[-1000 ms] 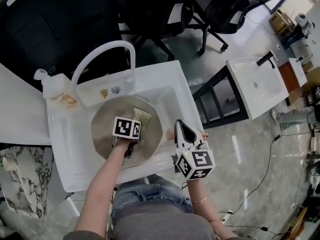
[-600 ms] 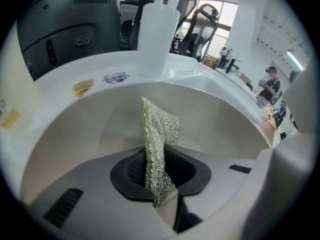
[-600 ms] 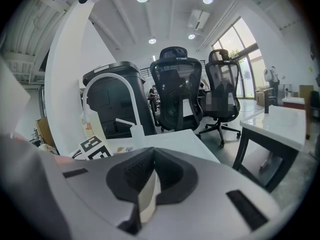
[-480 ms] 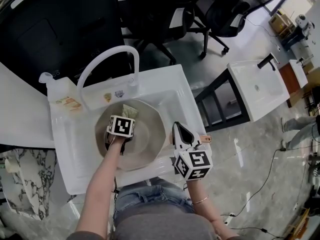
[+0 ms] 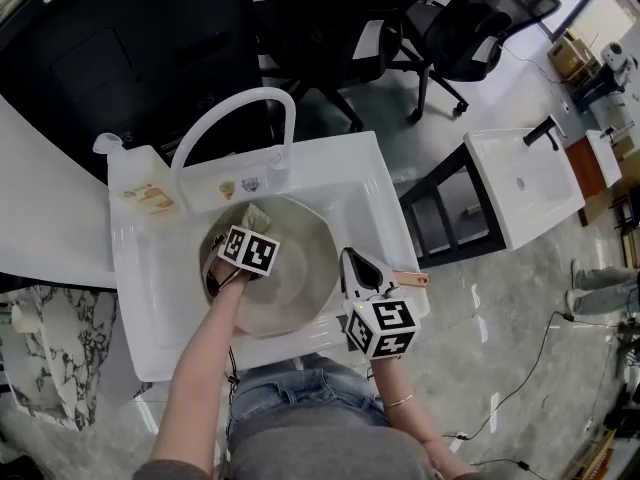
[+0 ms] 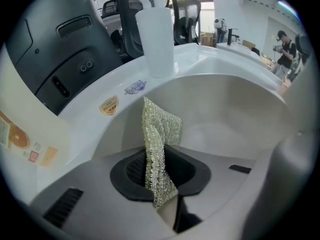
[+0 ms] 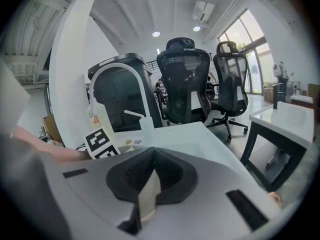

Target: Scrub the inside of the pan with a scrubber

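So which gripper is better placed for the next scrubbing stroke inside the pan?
Left. The left gripper is shut on the scrubber, down inside the pan. The right gripper is clamped on the pan's rim, likely steadying it.

1. The pan [image 5: 300, 278] fills most of the sink [image 5: 135, 298]. Its front and right inside is bare and open from above.
2. The left gripper [image 5: 245, 230], pinching the scrubber [image 6: 157, 149], takes the pan's back left part.
3. The faucet [image 5: 235, 108] arches above that part.
4. A bottle [image 5: 140, 188] stands at the back left corner.
5. The right gripper [image 5: 350, 264], clamped on the pan's right rim, blocks that side.
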